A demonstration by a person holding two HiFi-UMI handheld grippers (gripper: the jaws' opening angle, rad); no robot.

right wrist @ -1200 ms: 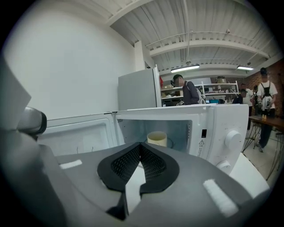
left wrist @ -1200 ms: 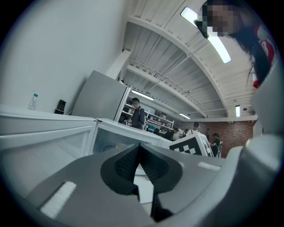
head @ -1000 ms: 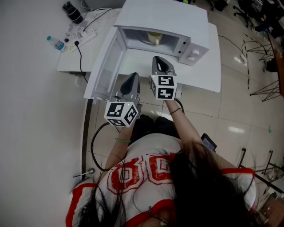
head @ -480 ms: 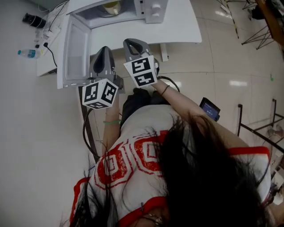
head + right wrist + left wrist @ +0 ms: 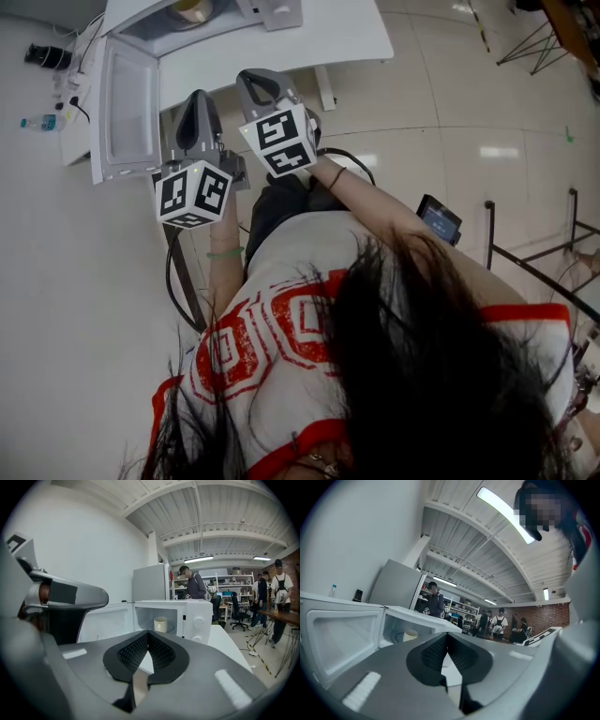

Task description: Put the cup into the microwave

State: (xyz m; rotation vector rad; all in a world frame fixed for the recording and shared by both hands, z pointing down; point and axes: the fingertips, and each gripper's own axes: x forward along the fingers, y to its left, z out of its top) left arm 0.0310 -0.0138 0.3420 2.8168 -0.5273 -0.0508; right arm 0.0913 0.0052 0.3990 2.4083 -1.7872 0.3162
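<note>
Cup point(image 5: 161, 624) seen standing inside microwave point(image 5: 198, 629), door point(image 5: 110, 620) left open. Left gripper point(image 5: 446, 640) and right gripper point(image 5: 148, 638) drawn back from white surface point(image 5: 309, 42) within last second. Both pairs of jaws pressed together, nothing held. Placement judged done.

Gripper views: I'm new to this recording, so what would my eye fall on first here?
The white microwave stands with its door swung open and the cup already inside. In front of it the left gripper and right gripper are held side by side, jaws together, nothing between them.
</note>
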